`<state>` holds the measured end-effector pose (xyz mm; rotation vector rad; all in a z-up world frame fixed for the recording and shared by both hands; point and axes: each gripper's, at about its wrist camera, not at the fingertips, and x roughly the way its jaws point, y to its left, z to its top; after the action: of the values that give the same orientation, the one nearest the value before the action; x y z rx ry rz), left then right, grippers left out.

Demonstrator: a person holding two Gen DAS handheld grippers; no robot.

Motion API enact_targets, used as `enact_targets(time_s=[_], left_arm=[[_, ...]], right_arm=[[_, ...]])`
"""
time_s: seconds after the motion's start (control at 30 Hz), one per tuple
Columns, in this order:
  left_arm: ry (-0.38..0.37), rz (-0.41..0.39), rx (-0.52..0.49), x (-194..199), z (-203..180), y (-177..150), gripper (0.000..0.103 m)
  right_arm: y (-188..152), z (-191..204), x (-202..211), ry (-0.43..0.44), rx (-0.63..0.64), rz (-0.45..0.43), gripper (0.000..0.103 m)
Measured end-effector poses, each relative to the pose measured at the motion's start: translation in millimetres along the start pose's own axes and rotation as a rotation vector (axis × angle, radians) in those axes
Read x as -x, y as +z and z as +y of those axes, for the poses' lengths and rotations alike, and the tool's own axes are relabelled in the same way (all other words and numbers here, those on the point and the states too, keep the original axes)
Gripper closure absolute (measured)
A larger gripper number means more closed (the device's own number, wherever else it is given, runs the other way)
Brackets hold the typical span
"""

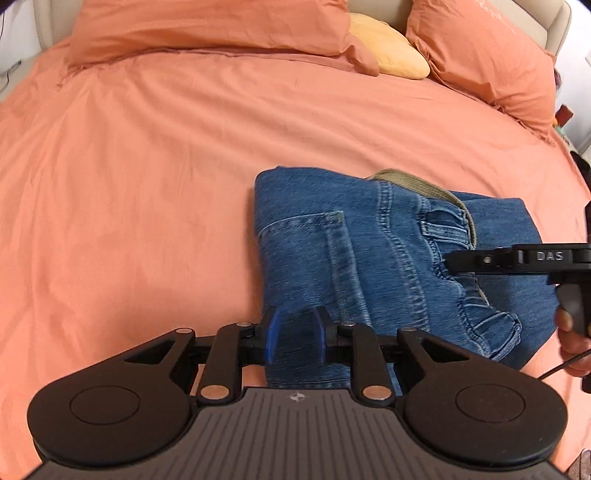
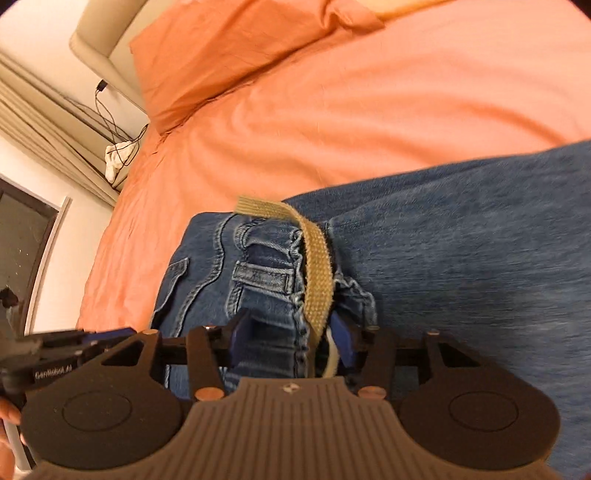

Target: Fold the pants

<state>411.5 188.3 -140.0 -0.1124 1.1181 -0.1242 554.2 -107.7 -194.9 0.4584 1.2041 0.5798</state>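
The pants (image 1: 388,258), blue denim, lie folded into a compact bundle on the bed (image 1: 147,184), a tan belt (image 2: 317,269) threaded at the waistband. The left gripper (image 1: 294,338) is clamped on the bundle's near edge. The right gripper (image 2: 291,343) straddles waistband and belt, jaws fairly wide. Orange pillows (image 1: 207,26) lie beyond.
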Motion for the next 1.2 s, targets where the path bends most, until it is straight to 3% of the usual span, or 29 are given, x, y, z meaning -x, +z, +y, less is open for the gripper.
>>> enact_targets(time_s=[0.07,0.1,0.17,0.27,0.6,0.73,0.9,1.2], left_arm=[[-0.012,0.003,0.016,-3,6,-2,0.078],[-0.017,0.004,0.023,-4,8,-2,0.078],[-0.017,0.004,0.032,-5,11,-5,0.078],[-0.010,-0.004,0.036,-4,12,-6,0.078],[0.026,-0.082,0.070,29,2,-1,0.078],[0.018,-0.111,0.066,42,-14,4,0.077],[0.008,-0.135,0.031,37,-44,10,0.076],[-0.091,-0.082,-0.051,-11,-101,20,0.077]], right_arm=[[1,2,-14,0.000,-0.016,0.007,0.055],[0,4,-18,-0.001,-0.020,0.006,0.067],[0,15,-21,-0.011,0.029,-0.007,0.080],[1,41,-13,-0.055,0.166,-0.030,0.088],[32,151,76,-0.051,0.432,-0.143,0.092],[49,164,123,-0.080,0.467,-0.207,0.093],[64,115,159,-0.163,0.398,-0.235,0.093],[47,-74,147,-0.301,0.115,-0.158,0.093]])
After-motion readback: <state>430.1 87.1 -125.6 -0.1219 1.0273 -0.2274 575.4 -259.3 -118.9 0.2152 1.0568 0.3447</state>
